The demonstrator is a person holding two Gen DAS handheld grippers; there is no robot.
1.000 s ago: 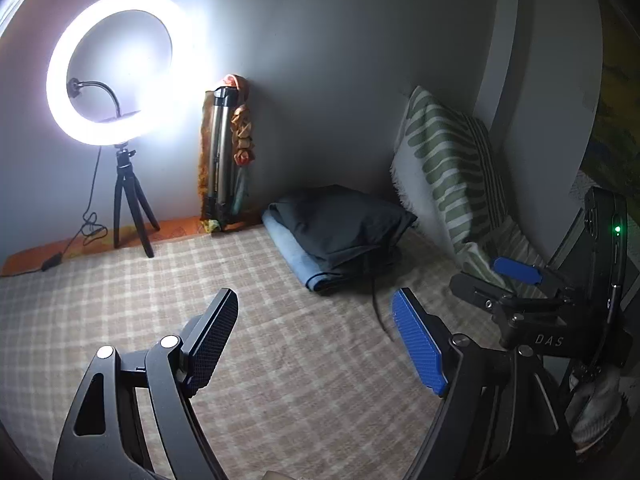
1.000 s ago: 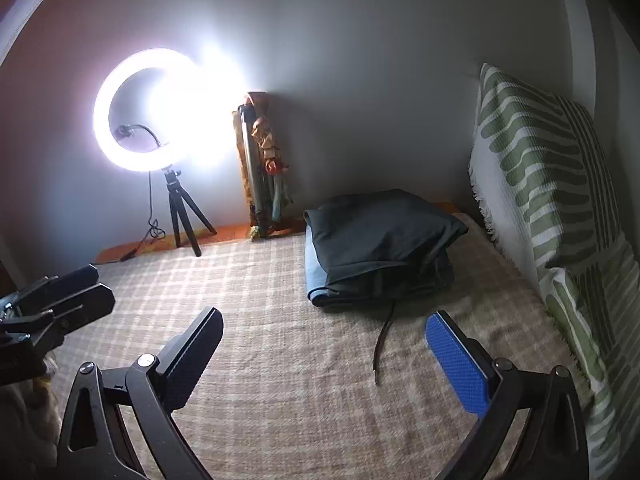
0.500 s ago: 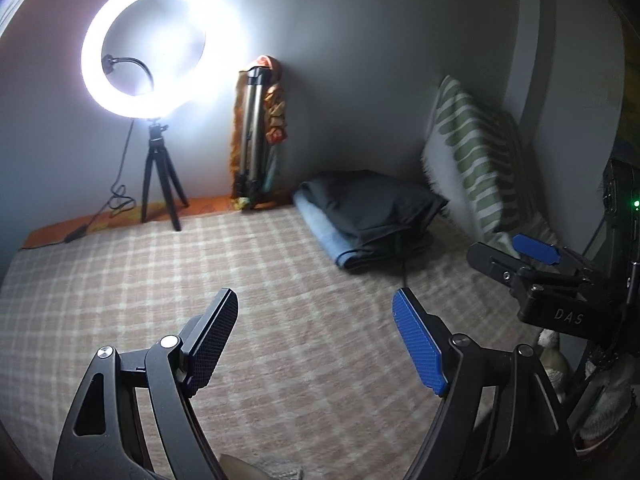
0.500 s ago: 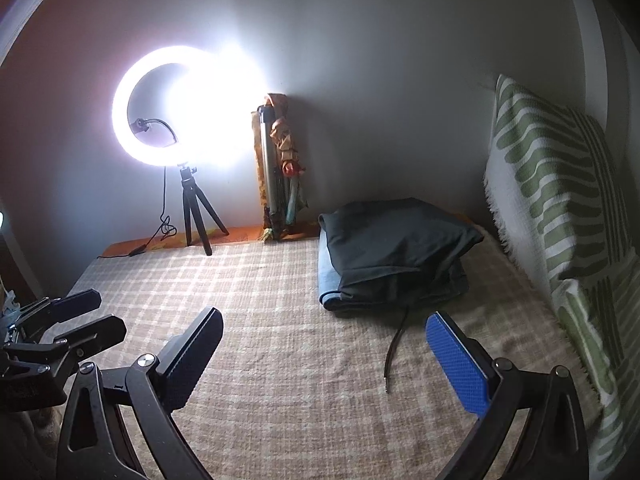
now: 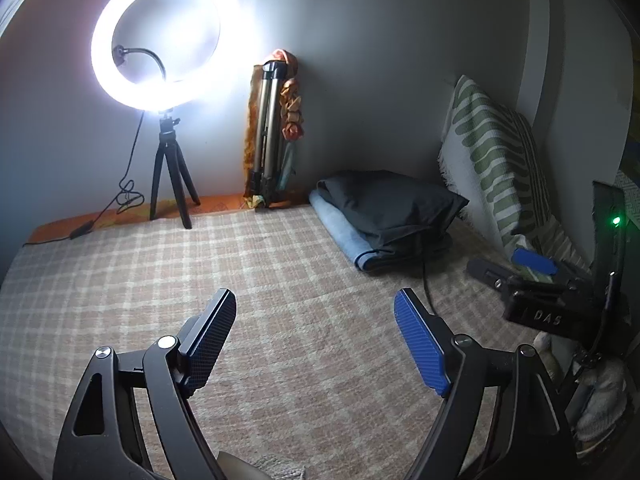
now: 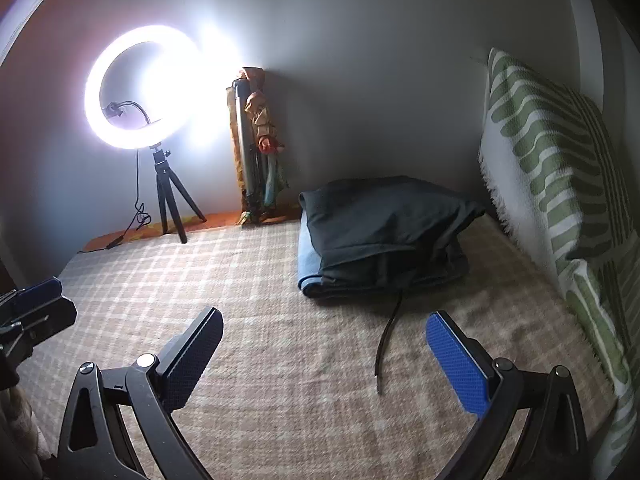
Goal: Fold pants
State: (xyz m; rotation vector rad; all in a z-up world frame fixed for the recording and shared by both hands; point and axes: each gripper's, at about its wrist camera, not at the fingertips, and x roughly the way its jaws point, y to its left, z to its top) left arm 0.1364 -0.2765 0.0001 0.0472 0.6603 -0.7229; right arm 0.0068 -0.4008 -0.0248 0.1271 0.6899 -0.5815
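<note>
We find the left gripper [image 5: 314, 342] held above the checked bedcover [image 5: 280, 280], its jaws spread wide with nothing between them; only the cover shows in the gap. The right gripper [image 6: 324, 354] is in the same condition: jaws wide apart, no cloth or other item in its grasp, bare cover beneath. Each gripper appears at the edge of the other's view, and we note they are apart from one another and from the garments.

The pants [image 6: 384, 220] lie folded in a dark pile at the far side of the bed, near the wall, resting on top of a folded light-blue cloth [image 6: 310, 256] whose edge sticks out on the left of the pile. A dark cord [image 6: 386, 340] trails from the front of the pile across the cover towards the right gripper. Neither gripper touches the pile; it sits well ahead of both.

A green-and-white patterned pillow [image 6: 552, 152] leans upright at the right, just beside the pile. To the left, a lit ring light [image 5: 160, 40] stands on a small black tripod [image 5: 172, 184] at the back edge of the bed, its cable running off to the left. A folded tripod draped with orange cloth [image 5: 272, 136] leans against the wall between the light and the pile.
</note>
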